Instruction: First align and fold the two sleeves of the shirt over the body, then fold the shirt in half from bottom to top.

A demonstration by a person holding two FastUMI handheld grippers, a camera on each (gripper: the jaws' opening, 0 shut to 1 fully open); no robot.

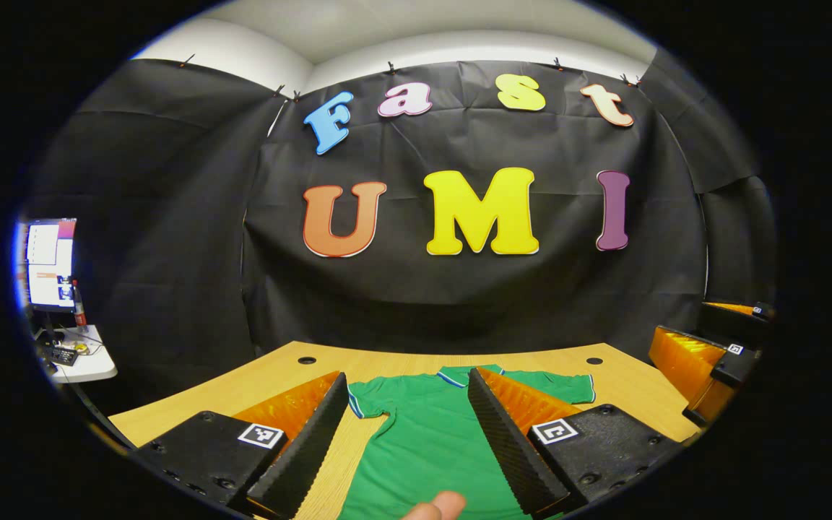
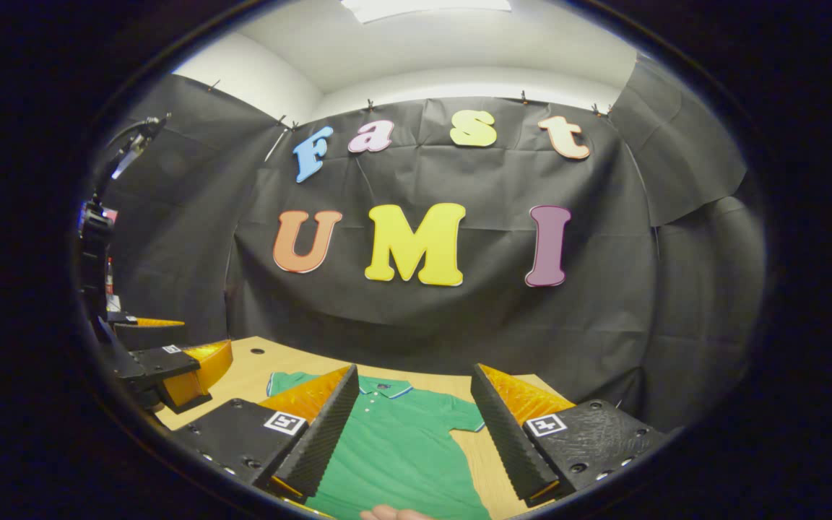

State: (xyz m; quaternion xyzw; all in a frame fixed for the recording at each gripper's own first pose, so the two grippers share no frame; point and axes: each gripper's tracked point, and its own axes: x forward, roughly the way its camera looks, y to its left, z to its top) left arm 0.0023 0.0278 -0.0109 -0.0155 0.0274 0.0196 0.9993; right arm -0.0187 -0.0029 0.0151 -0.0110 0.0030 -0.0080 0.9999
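Left gripper view has the green shirt [image 1: 430, 440] lying flat on the worktop [image 1: 257, 379], low in the frame, sleeves spread out. Left hand-held gripper [image 1: 405, 440] and right hand-held gripper [image 2: 412, 433] both gape open above it, holding nothing. Pinching two layers, I reckon, would drag the body askew.

Matt cloth shirt [image 1: 430, 440], wood-grain table [image 1: 264, 383]

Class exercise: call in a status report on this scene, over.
Both grippers open, above table. Green shirt flat, sleeves unfolded. Nothing in the way.
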